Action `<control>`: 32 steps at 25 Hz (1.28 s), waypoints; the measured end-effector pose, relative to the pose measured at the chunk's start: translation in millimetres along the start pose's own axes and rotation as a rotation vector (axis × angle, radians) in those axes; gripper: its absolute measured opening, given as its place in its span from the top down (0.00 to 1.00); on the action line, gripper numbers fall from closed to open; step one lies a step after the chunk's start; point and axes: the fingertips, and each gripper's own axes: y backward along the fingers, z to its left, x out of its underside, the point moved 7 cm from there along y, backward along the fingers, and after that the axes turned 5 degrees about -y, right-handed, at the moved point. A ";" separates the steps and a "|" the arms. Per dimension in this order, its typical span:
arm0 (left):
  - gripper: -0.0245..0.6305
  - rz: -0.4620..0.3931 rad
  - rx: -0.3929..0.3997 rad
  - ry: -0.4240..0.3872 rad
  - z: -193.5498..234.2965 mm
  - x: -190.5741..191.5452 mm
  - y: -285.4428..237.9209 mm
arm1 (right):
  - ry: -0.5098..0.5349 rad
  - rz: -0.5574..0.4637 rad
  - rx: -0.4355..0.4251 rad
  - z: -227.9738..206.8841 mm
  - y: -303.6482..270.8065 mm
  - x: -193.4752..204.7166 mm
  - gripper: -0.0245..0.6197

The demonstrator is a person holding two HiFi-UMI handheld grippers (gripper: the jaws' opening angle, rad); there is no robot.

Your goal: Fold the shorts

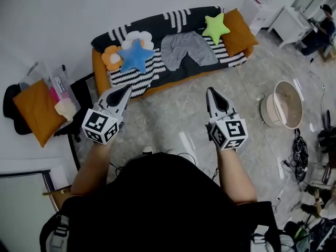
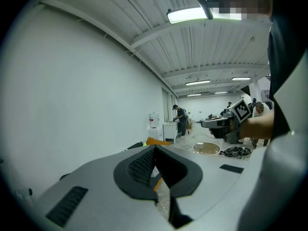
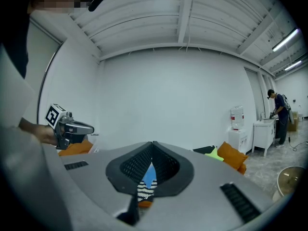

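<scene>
Shorts (image 1: 188, 49), grey and limp, lie spread on the seat of the sofa (image 1: 157, 21) between the blue star cushion (image 1: 135, 55) and the green star cushion (image 1: 216, 27). As far as the head view tells, the legs point toward you and the waistband toward the backrest. Expect light, soft cloth with no stiffness: it will likely sag, drape and bunch wherever you leave it unsupported, and a single layer may slip out of a shallow pinch. Take hold at the waistband, one corner per side, where the doubled hem probably gives more to bite on, and pinch both layers so front and back lift together. The striped cover (image 1: 131, 77) underneath is cloth too, so you risk catching it along with the shorts. Your left gripper (image 1: 126, 90) and right gripper (image 1: 211, 92) hang over the floor (image 1: 173, 114), well short of the sofa. Each has its fingers (image 2: 134, 172) clenched together on nothing, so release them before you reach in
</scene>
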 end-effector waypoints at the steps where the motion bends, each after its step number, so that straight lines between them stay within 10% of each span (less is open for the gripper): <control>1: 0.94 0.000 0.000 -0.001 -2.4 -0.3 -2.4 | 0.001 0.000 0.001 -3.4 0.5 -0.5 0.95; 32: 0.93 0.032 0.098 0.008 116.0 11.8 -156.4 | 0.104 0.099 0.004 -53.0 -152.0 -11.0 0.95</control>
